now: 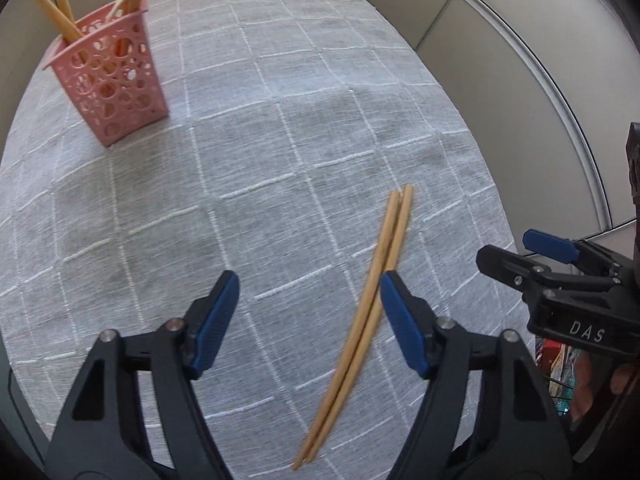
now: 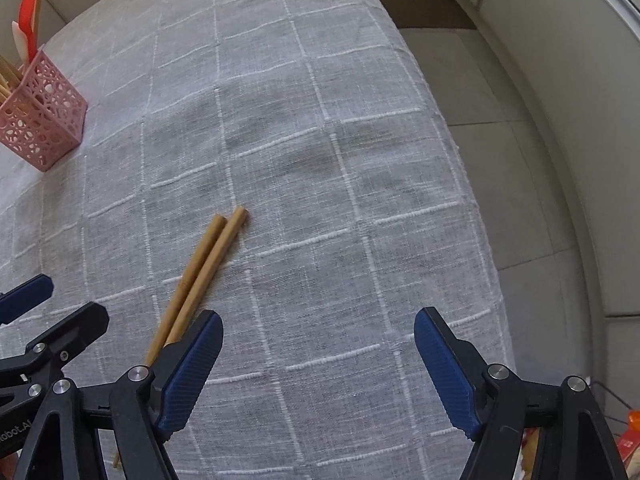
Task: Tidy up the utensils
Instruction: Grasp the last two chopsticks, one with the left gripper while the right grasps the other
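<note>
I judge pickup pending: chopsticks (image 1: 362,320) lie paired on the worktop (image 1: 280,140), at one o'clock within my left gripper (image 1: 310,308). Both jaws gape empty; right gripper (image 2: 318,356) idle. Next: close, carry to pink holder (image 1: 116,88) at eleven o'clock.

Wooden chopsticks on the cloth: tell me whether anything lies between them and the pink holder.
Nothing visible does. The pair of wooden chopsticks lies on the grey checked tablecloth, and only bare cloth stretches from them to the pink perforated plastic holder, which already holds other utensils.
</note>
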